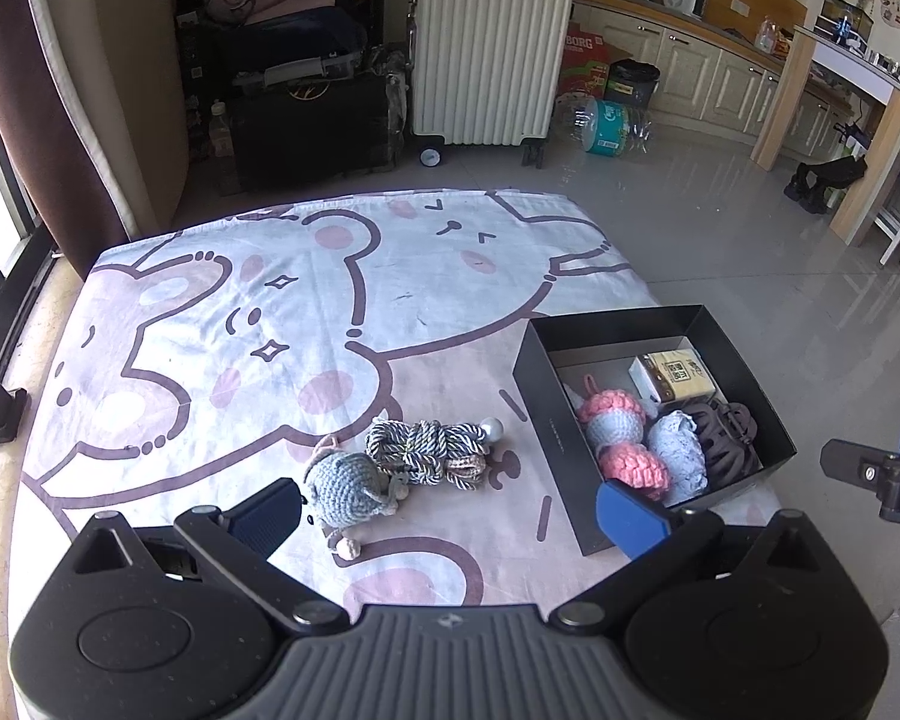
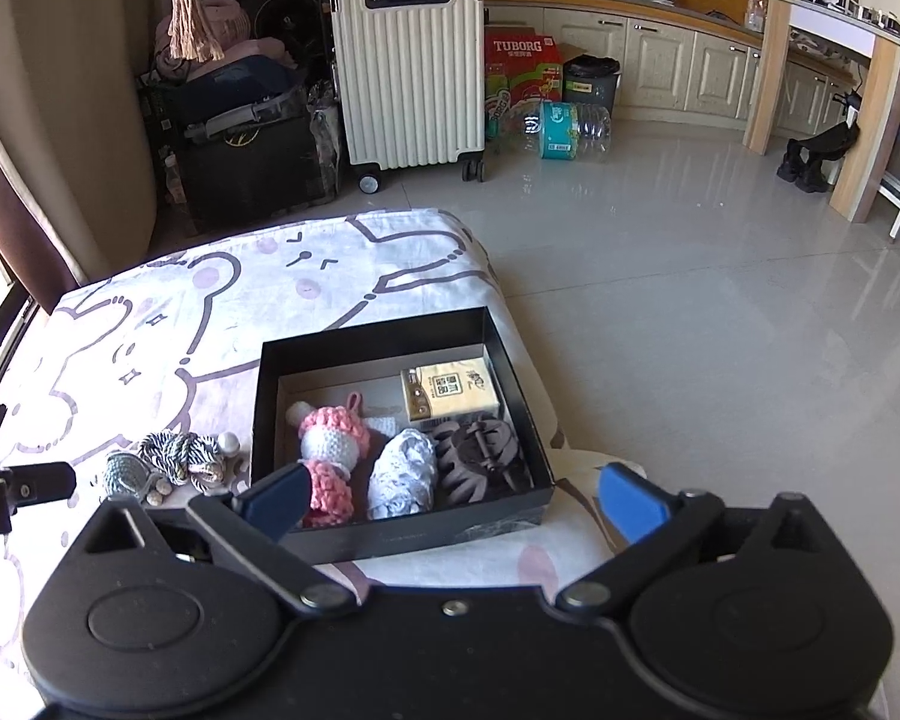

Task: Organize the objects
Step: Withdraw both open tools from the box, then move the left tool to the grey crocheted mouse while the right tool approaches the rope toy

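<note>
A black box [image 1: 561, 441] [image 2: 390, 531] sits at the right of the cartoon-print sheet [image 1: 240, 324] [image 2: 150, 324]. It holds a pink and white crochet toy [image 1: 615, 429] [image 2: 336, 444], a pale lace piece [image 1: 681, 450] [image 2: 405, 468], a brown hair claw [image 1: 729, 438] [image 2: 480, 456] and a yellow tissue pack [image 1: 675, 375] [image 2: 453, 390]. A grey crochet mouse [image 1: 345, 486] [image 2: 123, 471] and a striped rope bundle [image 1: 429, 450] [image 2: 180, 450] lie left of the box. My left gripper [image 1: 450, 510] is open, just behind the mouse. My right gripper [image 2: 453, 498] is open over the box's near edge.
A cream suitcase [image 1: 486, 48] [image 2: 411, 69], black cases [image 1: 306, 120] and a water jug [image 1: 606, 126] stand on the floor beyond the sheet. Tiled floor [image 2: 720, 300] lies right. A curtain [image 1: 42, 120] hangs left.
</note>
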Motion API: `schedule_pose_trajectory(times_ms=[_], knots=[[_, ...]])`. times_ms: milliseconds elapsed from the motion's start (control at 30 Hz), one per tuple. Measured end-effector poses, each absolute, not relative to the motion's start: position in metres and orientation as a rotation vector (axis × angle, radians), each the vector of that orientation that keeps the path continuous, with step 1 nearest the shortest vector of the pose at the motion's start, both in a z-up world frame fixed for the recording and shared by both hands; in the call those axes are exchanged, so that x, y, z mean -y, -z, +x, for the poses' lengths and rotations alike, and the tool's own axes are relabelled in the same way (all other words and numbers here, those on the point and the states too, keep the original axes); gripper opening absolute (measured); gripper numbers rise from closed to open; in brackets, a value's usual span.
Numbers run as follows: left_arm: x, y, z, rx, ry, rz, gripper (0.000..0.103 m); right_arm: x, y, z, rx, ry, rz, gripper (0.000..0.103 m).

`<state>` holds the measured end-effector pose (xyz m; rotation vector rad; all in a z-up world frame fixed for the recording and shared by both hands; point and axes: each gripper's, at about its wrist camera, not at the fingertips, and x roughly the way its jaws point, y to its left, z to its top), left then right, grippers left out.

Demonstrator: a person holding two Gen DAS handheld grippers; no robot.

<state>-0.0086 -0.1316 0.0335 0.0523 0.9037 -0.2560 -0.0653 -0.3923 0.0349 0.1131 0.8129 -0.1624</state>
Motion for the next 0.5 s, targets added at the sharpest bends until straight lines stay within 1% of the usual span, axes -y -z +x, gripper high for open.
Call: schedule_pose_trajectory(times_ms=[500], knots=[[0.123,-0.02,0.016,-0.916,0.223,0.056,0.103,0.392,-0.019,-0.043,-0.841,0.159,0.107,0.103]])
